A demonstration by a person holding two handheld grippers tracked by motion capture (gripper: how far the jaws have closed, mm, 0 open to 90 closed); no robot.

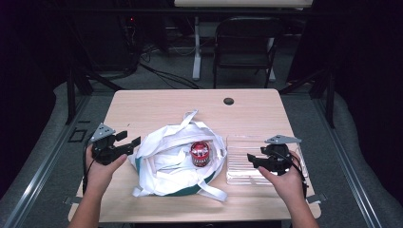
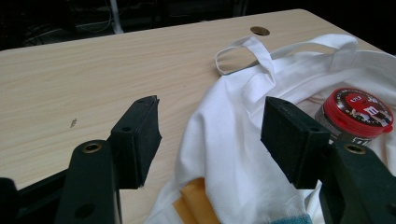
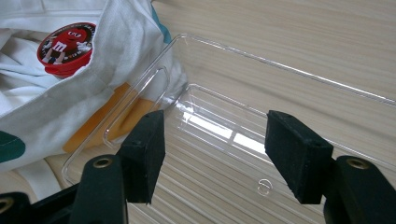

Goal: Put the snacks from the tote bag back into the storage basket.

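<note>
Both tools gape, holding nothing. Left tool (image 1: 124, 142) sits at the white bag's (image 1: 161, 156) edge, right tool (image 1: 256, 160) over the clear tray (image 1: 237, 173). Red-lidded jar (image 1: 200, 153) lies inside the bag on the bench (image 1: 157, 102). Risk: loose cloth snags a pad, drags the bag, and the jar rolls.

red-lidded jar (image 1: 200, 153) in white bag (image 1: 164, 156)

The bench (image 1: 157, 102) is pale wood-grain laminate, smooth and matt. The bag (image 1: 164, 142) is soft white cloth, creased, with teal trim. The tray (image 3: 299, 93) is clear glossy plastic, ribbed. The can (image 2: 356, 116) has a shiny red plastic lid. The gripper pads (image 2: 140, 135) look matt black and rubbery.
</note>
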